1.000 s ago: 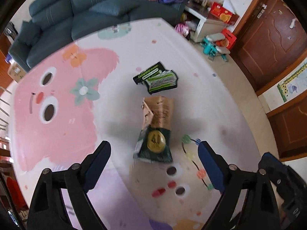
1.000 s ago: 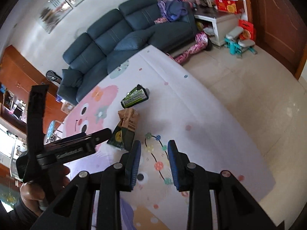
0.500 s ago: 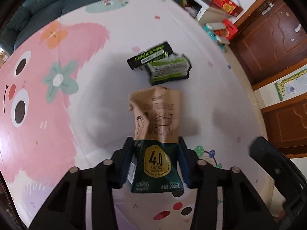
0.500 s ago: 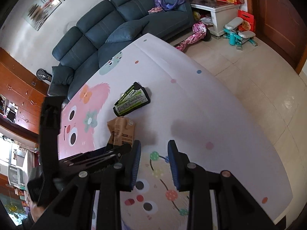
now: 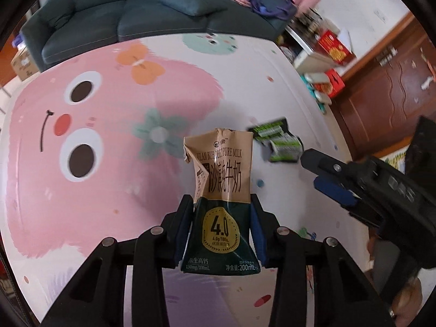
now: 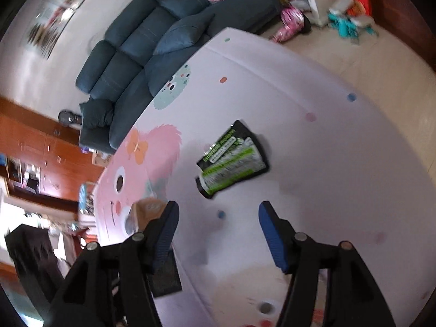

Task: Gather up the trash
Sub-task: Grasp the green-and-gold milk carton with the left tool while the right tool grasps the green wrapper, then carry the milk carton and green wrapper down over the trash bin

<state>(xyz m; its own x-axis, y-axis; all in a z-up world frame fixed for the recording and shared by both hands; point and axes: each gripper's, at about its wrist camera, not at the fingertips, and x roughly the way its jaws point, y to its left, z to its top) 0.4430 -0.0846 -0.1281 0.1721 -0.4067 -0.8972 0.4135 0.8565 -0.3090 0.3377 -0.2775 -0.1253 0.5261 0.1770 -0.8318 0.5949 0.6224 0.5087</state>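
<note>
- A cartoon play mat (image 5: pixel 114 179) with a pink big-eyed creature fills most of both views; a dark blue-grey sofa (image 5: pixel 141 8) runs along the upper edge of the left wrist view, with a cushion on it; a white side table (image 5: pixel 313 57) with red boxes sits at the upper right, beside a brown wooden door (image 5: pixel 387 87)
- In the left wrist view the right gripper's black body enters from the right edge, just past the wrapper, with a bit of the person's hand under it at the lower right
- The left gripper (image 5: pixel 222 231) pinches a crumpled milk carton (image 5: pixel 222 190) at lower centre; its blue pads press on the dark green lower part from both sides; its jaws have just been closing, with the carton between them
- The carton's long axis runs straight up the frame, in line with the fingers; the tan, creased top points away from the camera, the green base with the yellow "4.0" badge sits nearest
- The right gripper (image 6: pixel 218 231) stands spread wide with nothing between its fingers; its jaws have just been opening
- A black and green snack wrapper (image 6: pixel 233 160) lies flat on the mat at frame centre in the right wrist view, beyond the spread fingers and apart from them; its long axis slants from lower left to upper right
</note>
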